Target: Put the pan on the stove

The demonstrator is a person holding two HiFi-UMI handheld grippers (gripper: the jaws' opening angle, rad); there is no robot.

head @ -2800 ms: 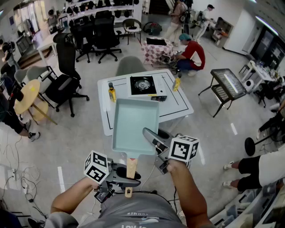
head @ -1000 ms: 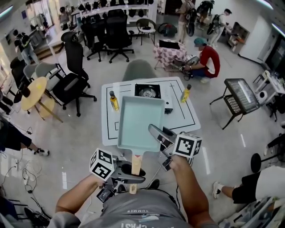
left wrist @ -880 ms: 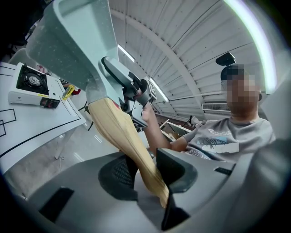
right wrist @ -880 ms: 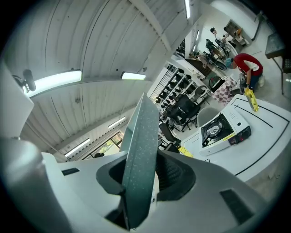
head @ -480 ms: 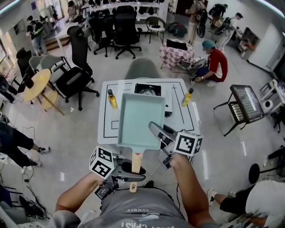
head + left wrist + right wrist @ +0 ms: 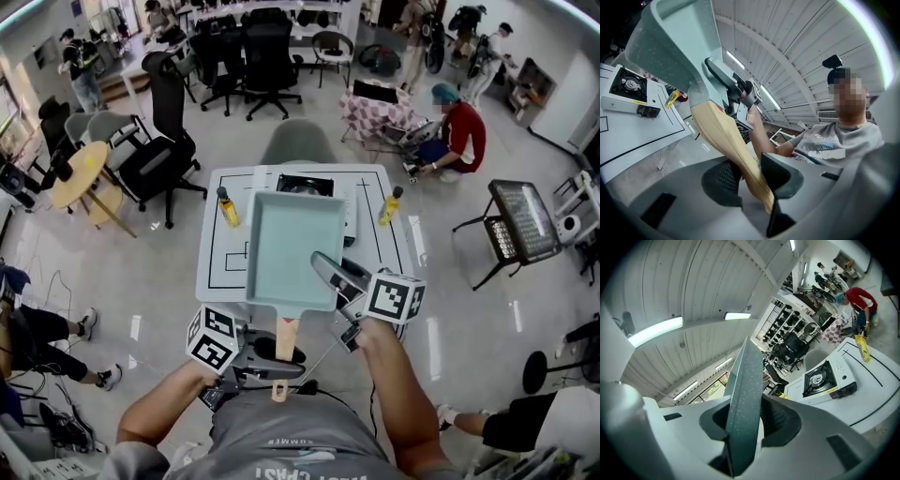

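A light teal rectangular pan (image 6: 292, 248) with a wooden handle (image 6: 284, 339) hangs in the air, level, in front of me. My left gripper (image 6: 277, 364) is shut on the handle (image 6: 731, 140), near its end. At the pan's right rim (image 6: 745, 394), my right gripper (image 6: 330, 274) is shut on the thin wall. A small gas stove (image 6: 314, 186) stands at the far middle of the white table (image 6: 216, 258). The pan's far edge hides the stove's near part in the head view. Both gripper views show the stove (image 6: 628, 89) (image 6: 827, 378) below and ahead.
Two yellow bottles (image 6: 226, 208) (image 6: 389, 206) stand left and right of the stove. A grey chair (image 6: 298, 142) sits behind the table. Office chairs (image 6: 159, 155), a round yellow table (image 6: 80, 178) and a crouching person in red (image 6: 459, 127) surround it.
The table and stove have slid closer under the pan's far edge, which now covers more of the stove. Both grips on the pan are unchanged.
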